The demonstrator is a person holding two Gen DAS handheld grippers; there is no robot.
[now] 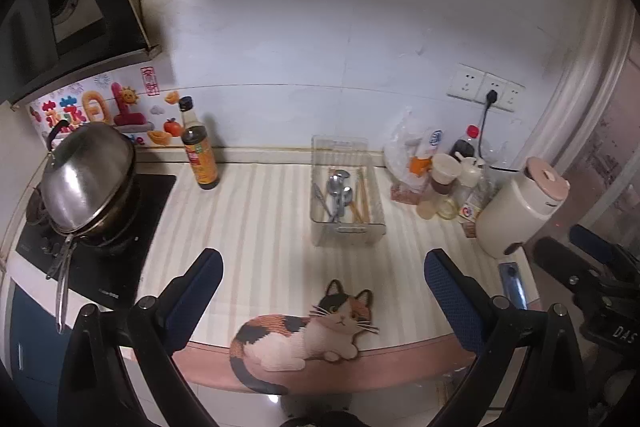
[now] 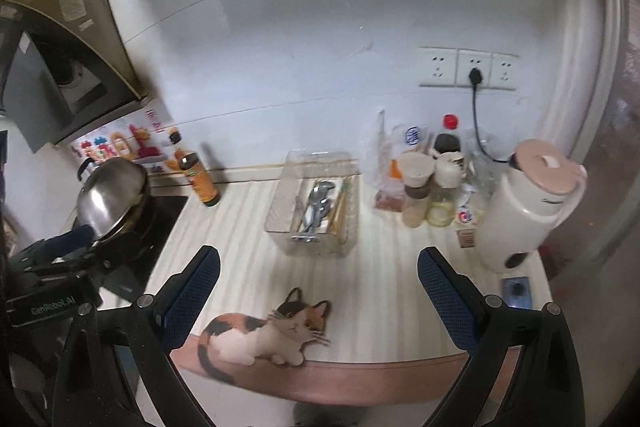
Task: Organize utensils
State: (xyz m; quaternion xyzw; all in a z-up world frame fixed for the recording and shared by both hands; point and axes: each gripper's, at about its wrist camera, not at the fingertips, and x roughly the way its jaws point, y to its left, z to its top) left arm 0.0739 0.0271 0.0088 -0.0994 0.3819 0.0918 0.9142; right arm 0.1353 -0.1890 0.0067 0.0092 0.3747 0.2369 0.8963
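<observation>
A clear plastic tray (image 1: 378,223) stands on the striped counter near the wall; it also shows in the right wrist view (image 2: 280,223). In it lie metal spoons (image 1: 338,193) and wooden chopsticks (image 1: 362,197), seen too in the right wrist view as spoons (image 2: 318,205) and chopsticks (image 2: 340,209). My left gripper (image 1: 324,271) is open and empty, held back over the counter's front edge. My right gripper (image 2: 320,267) is open and empty at about the same distance. The right gripper's body (image 1: 592,275) shows at the left view's right edge.
A cat-shaped mat (image 1: 304,335) lies at the counter's front edge. A pot with steel lid (image 1: 88,175) sits on the stove at left, a sauce bottle (image 1: 200,155) beside it. Jars and bottles (image 2: 424,187), a cream kettle (image 2: 528,203) and a phone (image 2: 518,291) crowd the right.
</observation>
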